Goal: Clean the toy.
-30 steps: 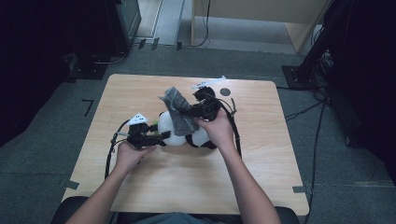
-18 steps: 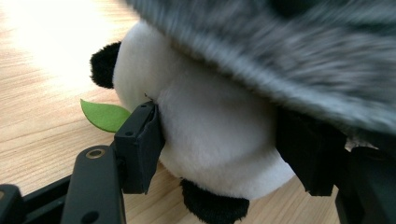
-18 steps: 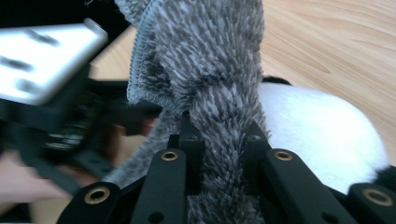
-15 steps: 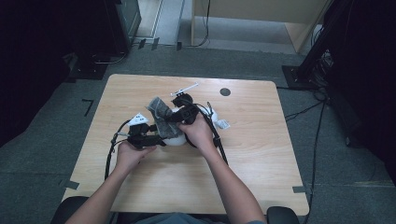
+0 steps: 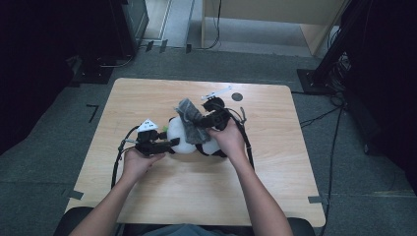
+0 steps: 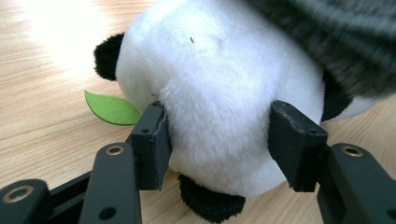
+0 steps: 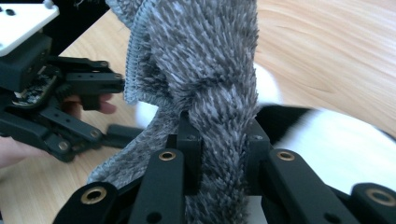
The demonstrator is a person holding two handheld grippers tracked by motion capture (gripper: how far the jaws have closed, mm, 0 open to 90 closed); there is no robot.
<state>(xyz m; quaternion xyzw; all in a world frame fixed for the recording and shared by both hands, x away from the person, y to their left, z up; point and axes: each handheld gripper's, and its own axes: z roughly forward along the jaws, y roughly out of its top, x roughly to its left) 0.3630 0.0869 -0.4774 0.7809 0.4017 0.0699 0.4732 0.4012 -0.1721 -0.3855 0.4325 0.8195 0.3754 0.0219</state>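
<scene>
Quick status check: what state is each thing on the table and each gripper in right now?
White-and-black plush panda: lying on the wooden table, squeezed between left gripper pads.
Grey fuzzy cloth: bunched, clamped in right gripper, draped over panda.
Green felt leaf: flat on table.

panda (image 6: 224,93): white, black ears, paws | leaf (image 6: 111,108): green | cloth (image 7: 210,70): grey-white flecked | table (image 5: 147,98): light wood-grain

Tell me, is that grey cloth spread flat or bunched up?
Bunched up. The grey cloth is gathered and pinched in the right gripper, hanging crumpled over the toy panda.
</scene>
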